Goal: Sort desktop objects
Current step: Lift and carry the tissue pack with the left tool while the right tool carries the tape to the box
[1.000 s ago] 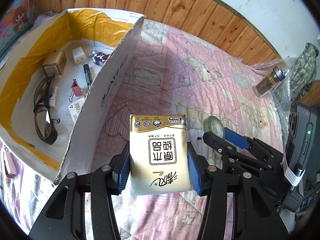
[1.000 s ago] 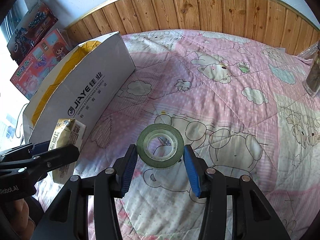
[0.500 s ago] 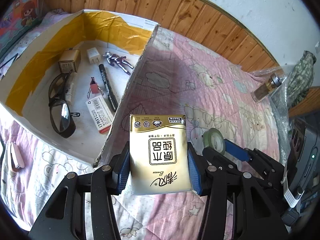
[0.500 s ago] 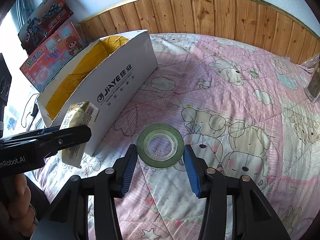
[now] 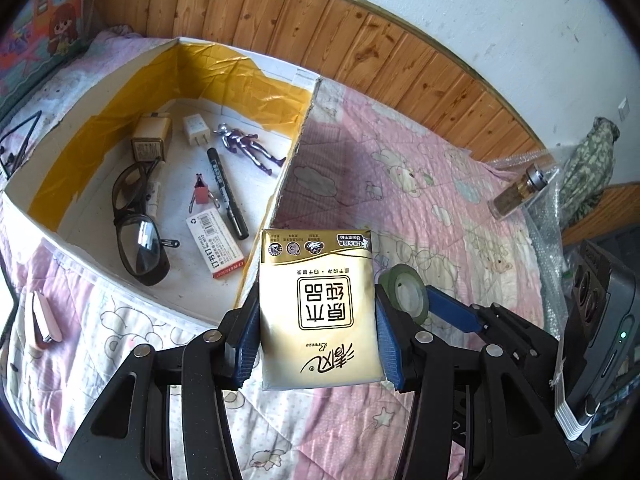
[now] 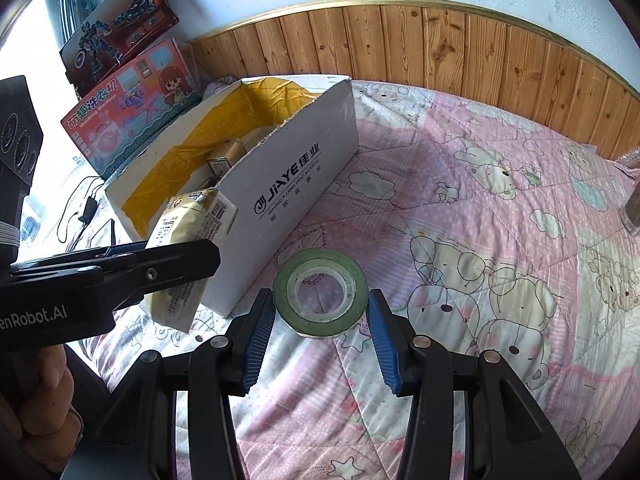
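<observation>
Above the pink bed quilt [image 6: 500, 208], both hand-held grippers have lifted and swung toward the white cardboard box [image 6: 296, 196] over the past second: in the left wrist view the box floor now shows far more fully than it did, and in the right wrist view the box looms closer. By my reading, both loads are on the carry leg, with only the drop into the box left.

The left hand-held gripper [image 5: 316, 336] is clamped on the golden tissue pack [image 5: 318, 308], its blue pads pressed against the pack's two long sides. The pack hangs in the air just at the near corner of the box wall, not yet over the opening.

The right hand-held gripper [image 6: 320, 336] holds the green tape roll [image 6: 320, 292] across its width, jaws set fairly wide to fit it, the roll clear of the quilt and beside the box's printed side.

Already lying in the box are glasses [image 5: 138, 220], a marker [image 5: 226, 192], a figurine [image 5: 248, 148] and a plug [image 5: 196, 130].
</observation>
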`<state>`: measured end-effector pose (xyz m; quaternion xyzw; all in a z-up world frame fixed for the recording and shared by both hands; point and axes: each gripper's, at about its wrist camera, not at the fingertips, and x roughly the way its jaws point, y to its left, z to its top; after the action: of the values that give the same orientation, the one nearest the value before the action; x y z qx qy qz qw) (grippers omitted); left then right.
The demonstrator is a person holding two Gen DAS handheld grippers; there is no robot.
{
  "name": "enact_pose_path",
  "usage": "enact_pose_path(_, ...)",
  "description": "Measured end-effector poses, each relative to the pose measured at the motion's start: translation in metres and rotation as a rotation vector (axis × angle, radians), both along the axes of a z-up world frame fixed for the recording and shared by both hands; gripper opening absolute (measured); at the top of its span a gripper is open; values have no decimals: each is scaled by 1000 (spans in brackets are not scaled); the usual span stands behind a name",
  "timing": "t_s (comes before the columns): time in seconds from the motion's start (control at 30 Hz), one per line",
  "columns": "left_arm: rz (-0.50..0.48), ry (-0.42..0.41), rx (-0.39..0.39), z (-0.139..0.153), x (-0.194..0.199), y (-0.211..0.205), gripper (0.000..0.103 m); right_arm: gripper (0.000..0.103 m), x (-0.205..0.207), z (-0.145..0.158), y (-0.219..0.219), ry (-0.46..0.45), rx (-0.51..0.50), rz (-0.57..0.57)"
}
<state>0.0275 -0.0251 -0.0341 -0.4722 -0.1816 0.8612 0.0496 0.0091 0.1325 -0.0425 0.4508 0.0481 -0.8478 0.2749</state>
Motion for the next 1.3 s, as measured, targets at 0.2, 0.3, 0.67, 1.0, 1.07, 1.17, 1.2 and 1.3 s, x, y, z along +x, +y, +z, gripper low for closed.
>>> enact_pose_path(0.2,19,27,12,12,2,-14,53,49,3,16,-13,20,-10,25)
enact_pose_path(0.3,31,38,5,18,3,-23,53,49,5,23,-21,32,-17,42)
enact_pose_path(0.67,95,39,41,25,-5,-65,53,49,4,45,-49,73,-22,102)
enact_pose_path(1.0,113,26,47,28,-23,-90,53,49,-4,56,-73,96,-15,150)
enact_pose_path(1.07,113,23,43,28,-29,-94,53,49,-6,58,-78,101,-11,158)
enact_pose_path(1.17,115,21,41,30,-38,-99,53,49,-10,60,-85,108,-7,169)
enact_pose_path(1.2,116,21,39,30,-42,-101,53,49,-12,61,-87,111,-4,172)
enact_pose_path(1.3,119,18,37,31,-52,-107,53,49,-17,63,-94,119,5,182)
